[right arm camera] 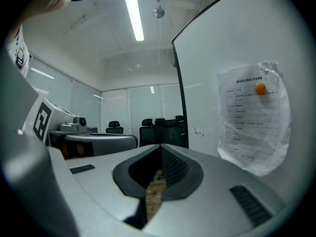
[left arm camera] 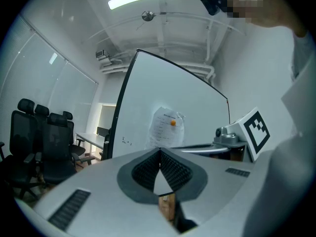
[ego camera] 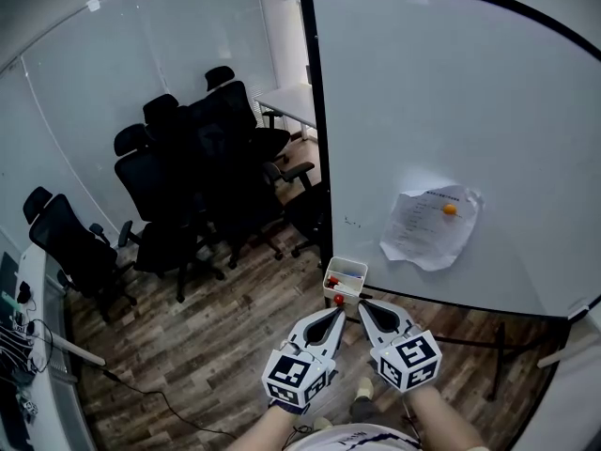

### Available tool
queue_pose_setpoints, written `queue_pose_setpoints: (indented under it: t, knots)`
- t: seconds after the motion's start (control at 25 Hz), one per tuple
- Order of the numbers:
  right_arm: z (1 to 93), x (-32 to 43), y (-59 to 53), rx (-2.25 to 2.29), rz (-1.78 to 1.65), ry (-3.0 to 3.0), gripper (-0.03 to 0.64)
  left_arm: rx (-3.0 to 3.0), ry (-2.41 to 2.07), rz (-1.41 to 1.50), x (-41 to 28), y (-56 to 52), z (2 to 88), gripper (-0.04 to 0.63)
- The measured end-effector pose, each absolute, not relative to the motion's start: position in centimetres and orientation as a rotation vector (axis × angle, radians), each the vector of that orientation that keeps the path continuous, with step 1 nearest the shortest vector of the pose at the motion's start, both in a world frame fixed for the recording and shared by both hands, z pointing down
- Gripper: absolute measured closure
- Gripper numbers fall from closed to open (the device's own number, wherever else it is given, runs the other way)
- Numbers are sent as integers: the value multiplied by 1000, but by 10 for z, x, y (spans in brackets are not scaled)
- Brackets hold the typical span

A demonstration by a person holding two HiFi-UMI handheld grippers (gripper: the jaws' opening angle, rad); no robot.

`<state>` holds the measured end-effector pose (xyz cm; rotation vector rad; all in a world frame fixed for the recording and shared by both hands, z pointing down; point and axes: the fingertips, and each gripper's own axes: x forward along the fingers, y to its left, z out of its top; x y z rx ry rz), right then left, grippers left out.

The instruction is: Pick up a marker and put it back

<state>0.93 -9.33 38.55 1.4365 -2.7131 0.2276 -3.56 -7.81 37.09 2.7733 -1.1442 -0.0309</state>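
A small white marker box [ego camera: 346, 272] hangs at the lower left corner of the whiteboard [ego camera: 451, 92], with red-capped markers [ego camera: 332, 282] in it. My left gripper [ego camera: 336, 313] points at the box from just below, shut with nothing between its jaws. My right gripper [ego camera: 363, 305] sits beside it to the right, also shut and empty. In the left gripper view the left gripper's [left arm camera: 159, 151] pads meet at the tip. In the right gripper view the right gripper's [right arm camera: 160, 147] pads meet too. Neither gripper view shows the box.
A sheet of paper [ego camera: 432, 225] is pinned to the board by an orange magnet [ego camera: 450, 209]. Several black office chairs [ego camera: 197, 158] crowd the left by a white table [ego camera: 291, 101]. A cable [ego camera: 141, 393] lies on the wooden floor.
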Motion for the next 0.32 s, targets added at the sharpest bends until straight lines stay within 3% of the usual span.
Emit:
queue_pose_setpoints:
  t: [0.32]
  knots:
    - [392, 13, -101, 1439, 233, -2704, 604, 2764, -1146, -26, -34, -87, 378, 584]
